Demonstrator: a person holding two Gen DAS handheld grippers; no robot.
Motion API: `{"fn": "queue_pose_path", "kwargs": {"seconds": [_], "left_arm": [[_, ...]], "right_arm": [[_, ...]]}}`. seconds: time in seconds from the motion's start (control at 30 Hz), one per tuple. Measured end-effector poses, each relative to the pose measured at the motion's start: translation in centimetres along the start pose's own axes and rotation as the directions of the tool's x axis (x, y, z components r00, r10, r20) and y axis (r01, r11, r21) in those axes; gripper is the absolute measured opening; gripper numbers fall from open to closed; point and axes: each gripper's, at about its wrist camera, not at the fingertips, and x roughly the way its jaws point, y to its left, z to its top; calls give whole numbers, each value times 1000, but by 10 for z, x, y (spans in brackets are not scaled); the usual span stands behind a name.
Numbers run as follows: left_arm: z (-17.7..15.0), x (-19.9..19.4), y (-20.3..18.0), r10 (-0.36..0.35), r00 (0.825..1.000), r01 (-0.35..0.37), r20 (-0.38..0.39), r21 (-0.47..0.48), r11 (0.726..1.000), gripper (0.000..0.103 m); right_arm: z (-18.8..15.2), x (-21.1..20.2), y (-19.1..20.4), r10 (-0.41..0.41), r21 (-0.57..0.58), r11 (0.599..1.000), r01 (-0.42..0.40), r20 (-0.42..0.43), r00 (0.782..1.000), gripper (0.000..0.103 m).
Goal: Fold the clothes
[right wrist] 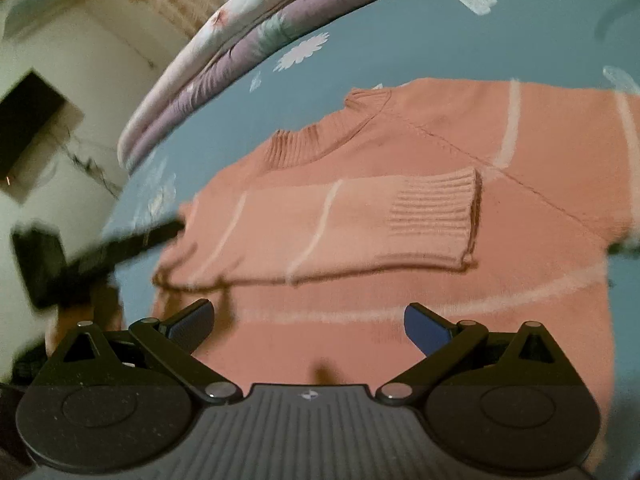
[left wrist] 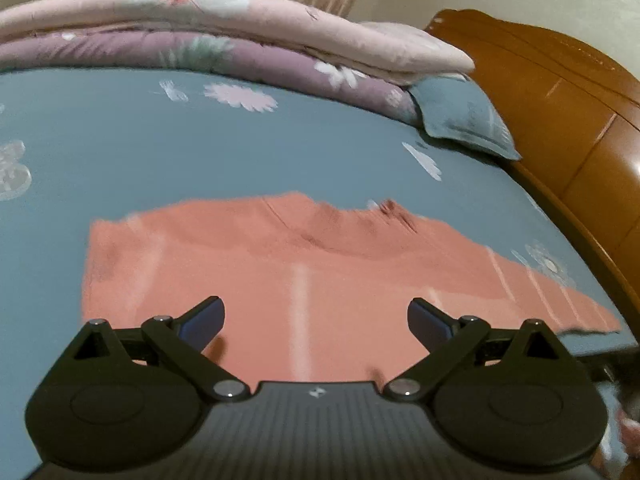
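A salmon-pink knitted sweater [left wrist: 304, 272] [right wrist: 420, 272] with thin pale stripes lies flat on the blue floral bedsheet [left wrist: 200, 148]. In the right wrist view one sleeve [right wrist: 360, 228] is folded across the chest, its ribbed cuff [right wrist: 436, 216] pointing right, and the ribbed collar [right wrist: 304, 144] lies beyond it. My left gripper [left wrist: 316, 324] hovers open over the sweater's body, nothing between its blue-padded fingers. My right gripper [right wrist: 308, 326] is open too, above the sweater below the folded sleeve.
A folded pink and purple floral quilt [left wrist: 240, 36] lies along the far side of the bed, with a blue pillow [left wrist: 464, 120] beside it. An orange wooden headboard [left wrist: 560, 112] stands at the right. A dark blurred object [right wrist: 60, 264] sits past the bed's edge in the right wrist view.
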Motion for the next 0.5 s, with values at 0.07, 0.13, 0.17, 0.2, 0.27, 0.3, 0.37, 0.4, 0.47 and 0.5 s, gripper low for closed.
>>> {"fn": "queue_pose_path", "kwargs": {"seconds": [0.07, 0.13, 0.17, 0.2, 0.27, 0.3, 0.37, 0.4, 0.47, 0.5], "left_arm": [[-10, 4, -1, -9, 1000, 9, -23, -21, 1000, 98], [-16, 9, -1, -13, 999, 11, -39, -38, 999, 98], [-16, 11, -1, -11, 999, 9, -41, -43, 999, 98], [-17, 13, -1, -9, 999, 7, -44, -48, 999, 98], [-18, 16, 0, -5, 999, 2, -50, -58, 998, 98], [-19, 18, 0, -3, 999, 0, -53, -63, 998, 98], [-18, 21, -2, 2, 999, -5, -54, -65, 998, 99], [-18, 22, -2, 5, 999, -8, -54, -65, 998, 99], [-17, 22, -4, 9, 999, -13, -53, -69, 998, 99], [-17, 21, -4, 10, 999, -13, -50, -72, 997, 99]], "right_arm": [[5, 7, -13, 31, 61, 998, -32, 20, 999, 103], [7, 11, -27, 76, 127, 988, -84, 61, 995, 103], [8, 11, -33, 95, 156, 982, -107, 82, 992, 103], [9, 11, -38, 112, 181, 975, -129, 102, 989, 103], [14, 11, -44, 117, 209, 967, -144, 134, 984, 103], [17, 12, -47, 116, 219, 964, -148, 148, 982, 103], [23, 12, -53, 114, 241, 958, -156, 178, 977, 103], [27, 13, -56, 113, 252, 955, -160, 192, 975, 103], [32, 15, -59, 118, 257, 951, -171, 208, 971, 103], [34, 18, -58, 131, 242, 954, -179, 199, 971, 100]]}}
